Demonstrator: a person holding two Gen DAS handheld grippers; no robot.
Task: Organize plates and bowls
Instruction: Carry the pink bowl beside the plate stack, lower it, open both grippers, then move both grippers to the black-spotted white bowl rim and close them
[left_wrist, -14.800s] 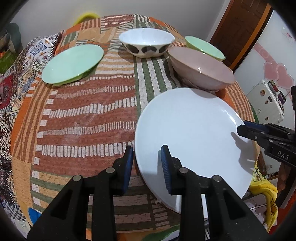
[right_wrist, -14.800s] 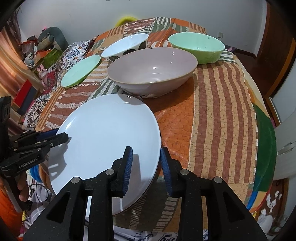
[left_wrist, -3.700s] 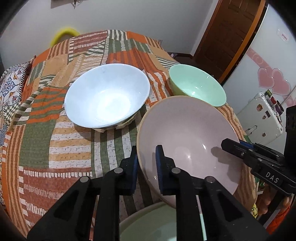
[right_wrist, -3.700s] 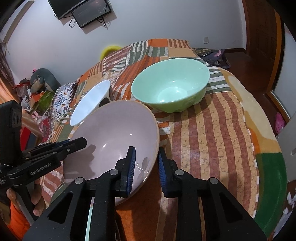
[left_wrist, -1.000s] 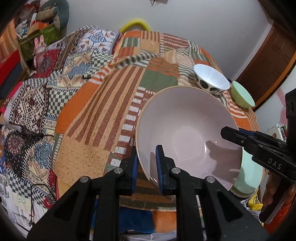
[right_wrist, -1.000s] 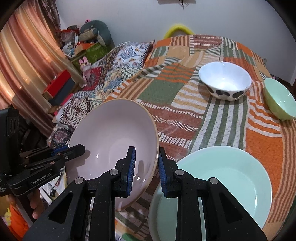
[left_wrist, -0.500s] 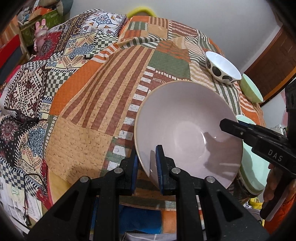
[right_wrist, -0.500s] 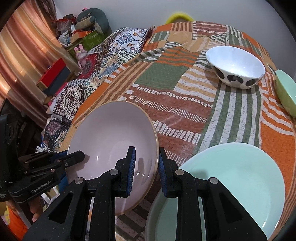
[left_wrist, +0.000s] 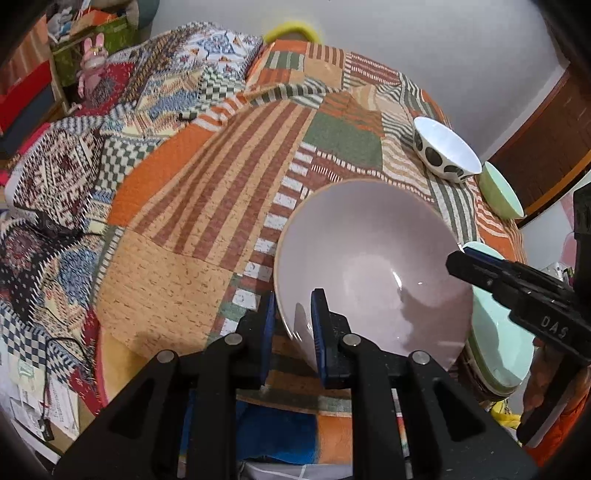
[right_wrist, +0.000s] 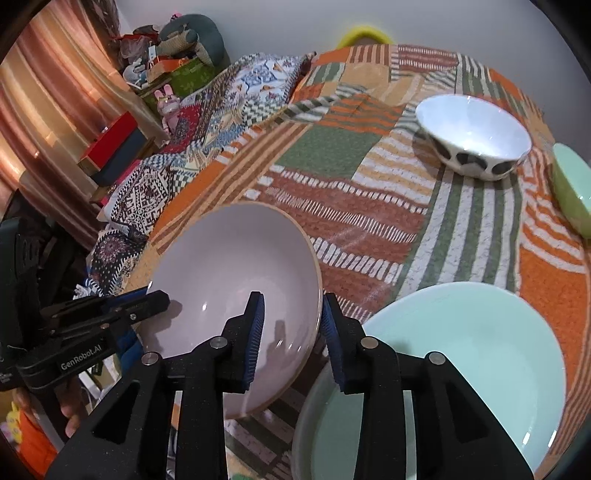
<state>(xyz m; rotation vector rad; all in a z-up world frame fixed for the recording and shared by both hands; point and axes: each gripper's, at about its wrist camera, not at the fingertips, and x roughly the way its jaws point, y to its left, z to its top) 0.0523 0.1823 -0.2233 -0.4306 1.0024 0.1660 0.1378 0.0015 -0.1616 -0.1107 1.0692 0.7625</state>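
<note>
A large pink bowl (left_wrist: 373, 266) sits low at the table's near corner, left of a mint-green plate (right_wrist: 461, 350) that lies on top of another plate. My left gripper (left_wrist: 293, 332) is shut on the bowl's near rim, one pad inside and one outside. In the right wrist view it reaches the bowl (right_wrist: 229, 280) from the left. My right gripper (right_wrist: 291, 332) straddles the opposite rim; its jaws are opening and the pads stand off the rim. Whether the bowl rests on the cloth I cannot tell.
A white bowl with black spots (right_wrist: 472, 136) and a light green bowl (right_wrist: 572, 188) stand at the far right of the patchwork tablecloth (right_wrist: 332, 155). Boxes, toys and a curtain (right_wrist: 48, 92) crowd the left side beyond the table edge.
The right gripper's jaws have parted from the bowl's rim, which they pinched before. The bowl has sunk a little toward the cloth. The left gripper keeps its grip.
</note>
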